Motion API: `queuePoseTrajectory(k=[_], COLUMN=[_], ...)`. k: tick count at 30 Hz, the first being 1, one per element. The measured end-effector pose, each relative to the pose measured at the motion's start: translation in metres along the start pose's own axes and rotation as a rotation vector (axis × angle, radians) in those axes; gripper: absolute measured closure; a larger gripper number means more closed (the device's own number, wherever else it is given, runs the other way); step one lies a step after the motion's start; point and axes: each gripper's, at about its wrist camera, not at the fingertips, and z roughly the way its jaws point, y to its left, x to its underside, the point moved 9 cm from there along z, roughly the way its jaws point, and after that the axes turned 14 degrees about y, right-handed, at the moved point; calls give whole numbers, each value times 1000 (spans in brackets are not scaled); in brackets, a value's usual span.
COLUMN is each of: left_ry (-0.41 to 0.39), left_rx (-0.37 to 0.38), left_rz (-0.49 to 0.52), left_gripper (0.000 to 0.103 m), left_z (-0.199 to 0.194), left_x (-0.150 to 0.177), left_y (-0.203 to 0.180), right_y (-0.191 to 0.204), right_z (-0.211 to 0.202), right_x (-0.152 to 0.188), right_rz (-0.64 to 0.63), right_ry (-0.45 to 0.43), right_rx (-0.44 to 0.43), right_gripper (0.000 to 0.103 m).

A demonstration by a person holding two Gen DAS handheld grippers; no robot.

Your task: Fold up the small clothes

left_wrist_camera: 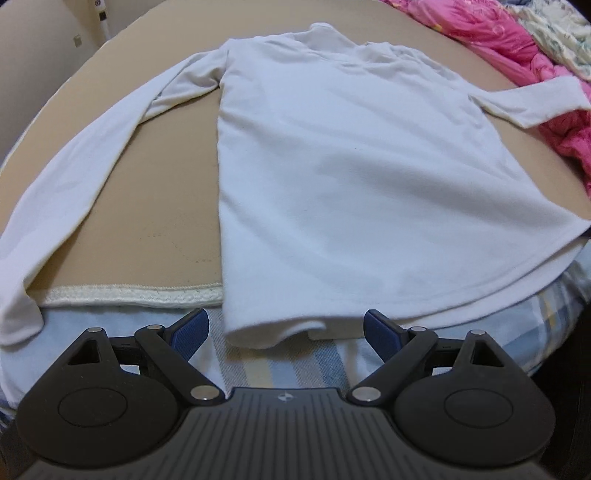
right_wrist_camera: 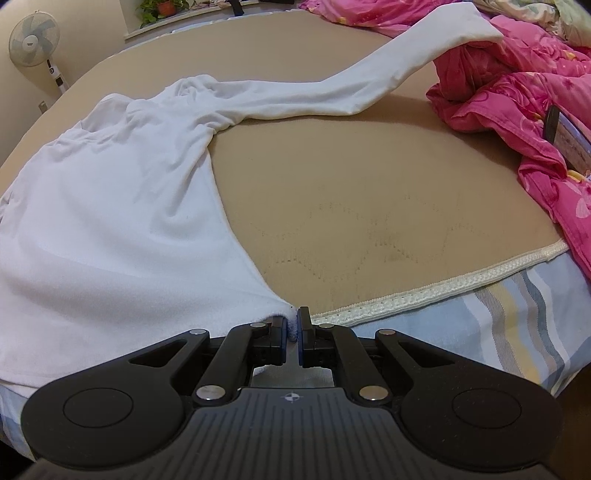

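A white long-sleeved shirt (left_wrist_camera: 332, 177) lies spread flat on a tan mat (left_wrist_camera: 166, 206), collar away from me, both sleeves stretched out to the sides. My left gripper (left_wrist_camera: 286, 326) is open just short of the shirt's near hem, its blue pads (left_wrist_camera: 192, 328) on either side of the hem's left corner without touching it. In the right wrist view the same shirt (right_wrist_camera: 110, 221) fills the left half. My right gripper (right_wrist_camera: 293, 328) is shut on the hem's right corner, a pinch of white cloth showing between its pads.
A crumpled pink quilt (right_wrist_camera: 517, 122) lies along the right side, under the right sleeve's cuff (right_wrist_camera: 469, 26). The mat's white braided edge (right_wrist_camera: 424, 288) runs over a striped blue sheet (right_wrist_camera: 498, 325). A standing fan (right_wrist_camera: 35, 40) and a potted plant are at the back left.
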Motion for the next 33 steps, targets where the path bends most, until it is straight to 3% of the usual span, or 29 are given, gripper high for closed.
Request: queuePoseTrajectory(k=[3,5,9,13,16,19,26,30,33], left_ry=[6,2,-24,5,13,-4,-64,-22,-34], left_rx=[-76,-69,-32,-110,-150,-147,67,89,157], left_rz=[-64,-100,-14,76,79,7,-253,-336,-390], left_gripper=[9,9,9,9,9,9,9,9,9], left_z=[10,8,-6,0,7,4,-9,0,-3], left_x=[-7,-8,-5,0,-3,-9,-22,-20,-23], left_y=[14,21,13,9,14,25,58,70,74], right_y=[0,-1,-4,-4,-4,-4,-6,-9,-14], right_z=[0,-1,0,1,1,1,8,22,29], right_x=[0,0,-2,-5,-6,-4,-4,-2,0], right_rz=[3,8,11,19,19,14,43,92,150], right_ry=[-4,-3,1,4,3,4,24,67,93], right_rx=[2,-1,-5,-5,-1,-1,-9,-35,-67], right_gripper=[99,98,98,98,98,98,98,98,98])
